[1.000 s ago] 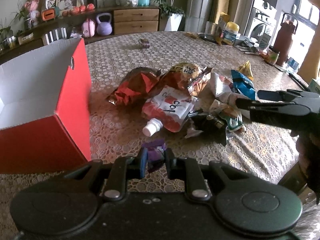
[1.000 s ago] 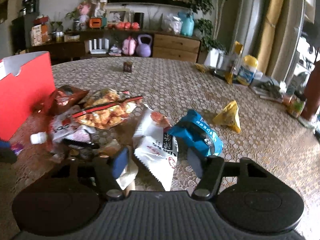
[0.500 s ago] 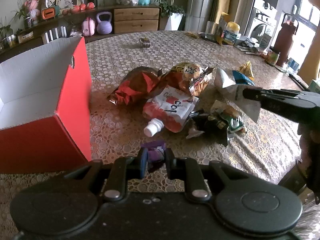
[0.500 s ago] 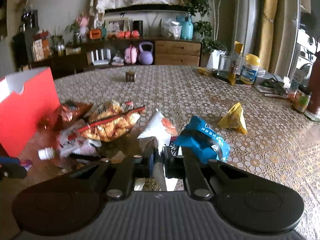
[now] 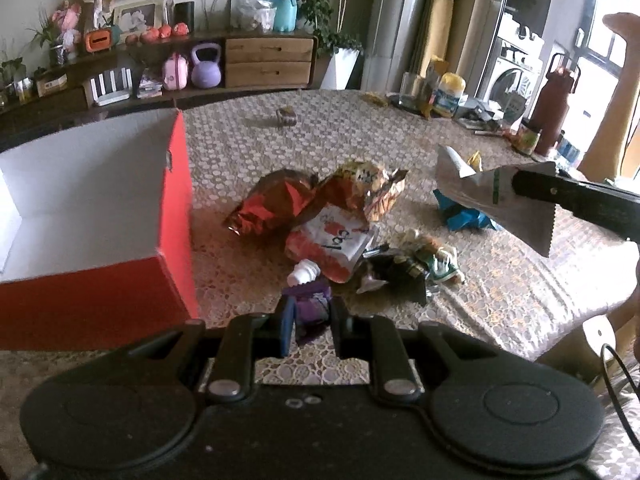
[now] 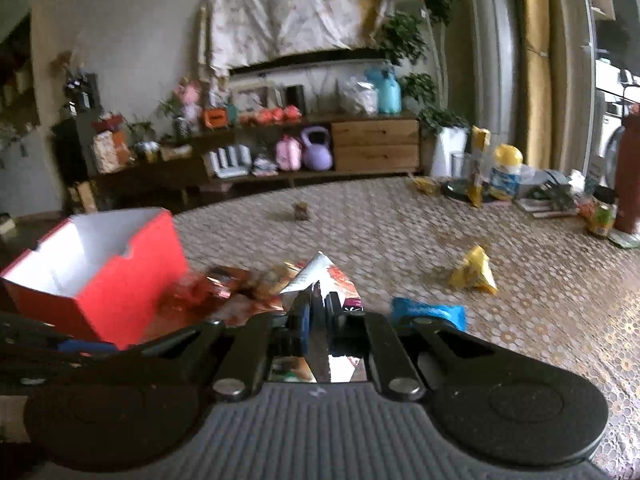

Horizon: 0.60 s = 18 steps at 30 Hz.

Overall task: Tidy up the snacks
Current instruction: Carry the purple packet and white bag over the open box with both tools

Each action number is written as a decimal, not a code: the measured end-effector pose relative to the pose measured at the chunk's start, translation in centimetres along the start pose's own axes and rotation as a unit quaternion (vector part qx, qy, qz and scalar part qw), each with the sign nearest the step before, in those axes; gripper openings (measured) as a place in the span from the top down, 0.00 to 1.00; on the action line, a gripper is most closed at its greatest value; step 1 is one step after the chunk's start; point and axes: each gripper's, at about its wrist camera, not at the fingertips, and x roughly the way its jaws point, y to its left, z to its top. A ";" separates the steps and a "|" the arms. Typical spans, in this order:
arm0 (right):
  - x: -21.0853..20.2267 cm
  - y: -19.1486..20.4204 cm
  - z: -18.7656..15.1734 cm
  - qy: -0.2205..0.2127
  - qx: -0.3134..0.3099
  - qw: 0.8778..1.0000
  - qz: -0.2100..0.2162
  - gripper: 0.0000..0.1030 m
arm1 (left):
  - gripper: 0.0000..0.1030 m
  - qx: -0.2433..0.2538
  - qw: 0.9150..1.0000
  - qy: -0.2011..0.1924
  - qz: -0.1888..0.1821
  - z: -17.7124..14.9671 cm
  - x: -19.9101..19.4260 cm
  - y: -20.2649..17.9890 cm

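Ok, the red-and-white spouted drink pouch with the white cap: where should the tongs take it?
Grip the red-and-white spouted drink pouch at its neck just behind the white screw cap, coming from the near side: the cap points toward the camera and lies clear, while crinkled snack bags overlap its far end.

Daylight is admitted through the window (image 5: 600,48) at the right, where glare is seen. The right wrist view is smeared by motion blur, and edges are bent and darkened by fisheye distortion.

A lace-patterned desk (image 5: 240,168) carries an open red box (image 5: 100,248) at the left. Beside it lie piled snack packets (image 5: 340,216), a blue packet (image 5: 464,216) and a yellow packet (image 6: 474,272).
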 end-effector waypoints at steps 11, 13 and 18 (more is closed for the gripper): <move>-2.1 6.2 2.7 -0.012 -0.021 0.998 0.061 0.93 | 0.84 -0.012 1.000 -0.018 0.016 0.9 -4.3 2.5; -2.2 7.3 3.1 -0.015 -0.023 0.997 0.068 0.93 | 0.84 -0.015 0.999 -0.023 0.019 1.3 -4.9 3.3; -1.6 10.5 4.2 -0.022 -0.036 0.996 0.083 0.93 | 0.84 -0.030 0.999 -0.029 0.034 2.4 -6.2 5.9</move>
